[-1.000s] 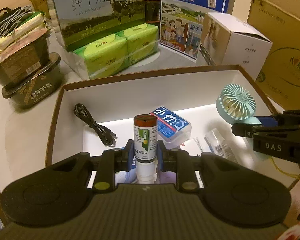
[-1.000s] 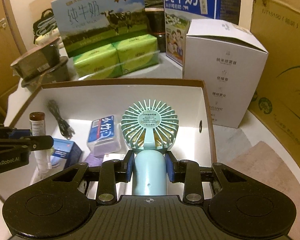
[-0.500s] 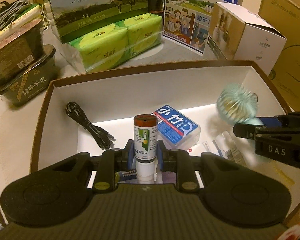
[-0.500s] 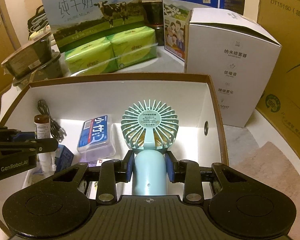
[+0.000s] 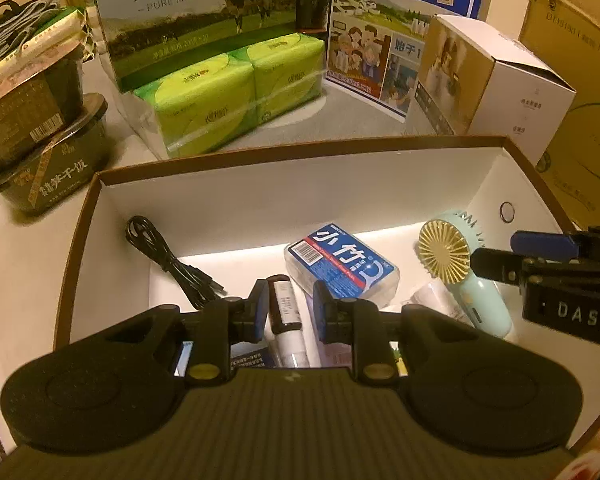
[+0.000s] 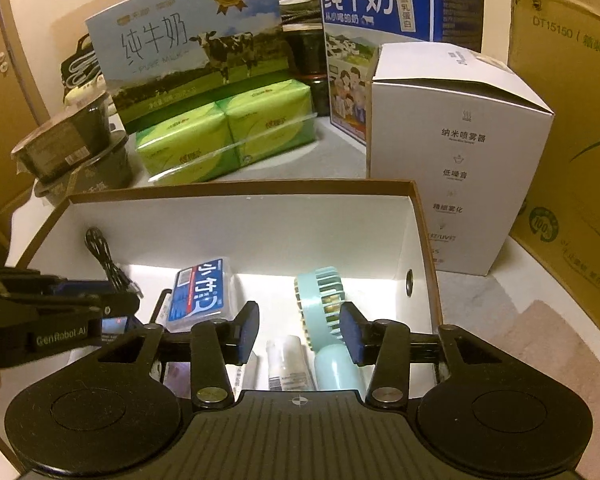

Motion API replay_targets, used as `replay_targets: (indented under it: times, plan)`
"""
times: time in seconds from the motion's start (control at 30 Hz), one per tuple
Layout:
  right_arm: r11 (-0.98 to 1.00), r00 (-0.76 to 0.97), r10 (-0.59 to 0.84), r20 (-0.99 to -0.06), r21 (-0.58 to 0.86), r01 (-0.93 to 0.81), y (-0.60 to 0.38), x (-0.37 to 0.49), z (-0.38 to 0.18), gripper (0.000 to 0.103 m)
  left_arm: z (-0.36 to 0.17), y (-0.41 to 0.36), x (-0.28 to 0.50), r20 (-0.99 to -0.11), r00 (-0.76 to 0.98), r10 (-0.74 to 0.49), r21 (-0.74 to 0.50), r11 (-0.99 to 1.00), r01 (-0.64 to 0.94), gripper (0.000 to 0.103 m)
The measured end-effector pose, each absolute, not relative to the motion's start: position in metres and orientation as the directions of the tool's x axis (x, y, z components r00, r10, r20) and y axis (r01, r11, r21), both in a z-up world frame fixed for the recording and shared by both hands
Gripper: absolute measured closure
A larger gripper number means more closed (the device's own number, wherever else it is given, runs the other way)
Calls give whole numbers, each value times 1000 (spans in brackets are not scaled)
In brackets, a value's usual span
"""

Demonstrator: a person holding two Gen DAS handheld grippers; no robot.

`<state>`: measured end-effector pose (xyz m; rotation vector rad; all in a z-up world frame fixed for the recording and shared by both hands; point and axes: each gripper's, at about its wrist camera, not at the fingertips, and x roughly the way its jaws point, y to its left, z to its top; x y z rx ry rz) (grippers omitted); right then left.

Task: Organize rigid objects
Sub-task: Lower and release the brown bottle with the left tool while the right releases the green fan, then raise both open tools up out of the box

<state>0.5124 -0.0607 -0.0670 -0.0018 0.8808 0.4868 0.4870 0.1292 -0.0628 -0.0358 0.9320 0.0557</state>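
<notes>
A white box with a brown rim (image 5: 260, 160) (image 6: 240, 188) holds the items. My left gripper (image 5: 290, 314) is open, and a brown-capped bottle (image 5: 286, 316) lies loose on the box floor between its fingers. My right gripper (image 6: 300, 334) is open over the box's right part. The mint hand-held fan (image 6: 324, 312) (image 5: 456, 268) lies on the box floor under it, free of the fingers. A blue-labelled clear case (image 5: 340, 268) (image 6: 202, 292) and a black cable (image 5: 168, 260) (image 6: 104, 256) also lie in the box.
Green tissue packs (image 5: 228, 92), two milk cartons (image 6: 188, 48) (image 6: 380, 20) and stacked dark bowls (image 5: 36, 140) stand behind the box. A white carton (image 6: 456, 160) and brown cardboard boxes (image 6: 568, 120) stand to the right. A small clear bottle (image 6: 288, 364) lies by the fan.
Both grippers have opened. The bottle, held upright before, now lies in the box. The fan, held upright before, now lies on the box floor.
</notes>
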Motion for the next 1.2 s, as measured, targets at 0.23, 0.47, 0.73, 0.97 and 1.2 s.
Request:
replay_targets:
  times: [0.23,0.47,0.73,0.97,1.2]
  plan:
    - [888,530,413,-740,198,-416,-62,508,-68,53,-60,130,484,-802,596,35,-1,998,-60,82]
    - [888,528,415,-741,204,-413,-68,503,-67,51,-55,130,481,-799,600,37,0,998,-61,81]
    - [887,531,416,-738,200,-417,-75,496,-63,50,-49,129,473,-795,605,43,13,998,-55,74]
    - [884,536,429,-727,217,-414,-83,485,-55,50,-40,129,461,-785,618,37,12,999,-44,67]
    - [877,540,449,-712,235,-419,-92,468,-46,50,-28,129,440,-771,637,16,-4,1000,-30,63]
